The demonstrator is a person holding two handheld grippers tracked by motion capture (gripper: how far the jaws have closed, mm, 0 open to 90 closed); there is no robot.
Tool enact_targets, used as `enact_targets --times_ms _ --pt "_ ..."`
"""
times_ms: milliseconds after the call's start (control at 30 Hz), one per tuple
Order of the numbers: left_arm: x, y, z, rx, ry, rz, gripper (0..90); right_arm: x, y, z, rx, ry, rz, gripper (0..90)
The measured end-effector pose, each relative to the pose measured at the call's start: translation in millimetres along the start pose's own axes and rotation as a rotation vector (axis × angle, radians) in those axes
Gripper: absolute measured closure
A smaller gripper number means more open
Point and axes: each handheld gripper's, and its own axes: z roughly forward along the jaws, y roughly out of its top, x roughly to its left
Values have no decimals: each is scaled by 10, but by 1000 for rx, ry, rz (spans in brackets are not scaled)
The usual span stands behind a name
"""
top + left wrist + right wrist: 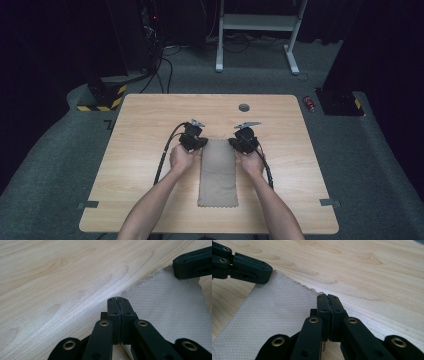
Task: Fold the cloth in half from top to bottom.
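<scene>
- A beige cloth (pixel 218 172), folded into a long strip with scalloped edges, lay flat on the wooden desk (pixel 140 150), near its middle.
- The left gripper (pixel 196 143) sat at the cloth's far left corner, jaws pressed together on that corner.
- The right gripper (pixel 239 142) sat at the cloth's far right corner, jaws likewise closed on the fabric edge.
- Beyond the cloth, a round grey cable port (pixel 244 107) marked the desk's far side.

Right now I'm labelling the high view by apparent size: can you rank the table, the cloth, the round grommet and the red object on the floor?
1. table
2. cloth
3. and 4. grommet and red object: both tiny, look alike; unranked.
</scene>
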Motion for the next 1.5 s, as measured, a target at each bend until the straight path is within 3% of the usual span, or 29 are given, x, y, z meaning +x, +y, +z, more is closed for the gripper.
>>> enact_targets --times_ms 333,500,800,1000,1300,1500 --pt "46 120 -100 -41 -12 -18 892 9 167 -103 -7 -15 -31 889" --pt "69 203 -98 -39 -7 -17 892 -32 232 -123 -22 -12 3 889" --pt "61 410 -181 -76 3 -1 891 -85 379 -185 -41 -42 3 889" --pt "39 342 -178 -67 -6 14 891 -59 340 -237 -50 -33 -5 888" --pt "5 220 -140 -42 -25 31 891 -25 174 -177 -22 -20 -29 888" --pt "-48 142 -128 -19 -38 65 890 -29 64 -175 -10 -3 -28 888"
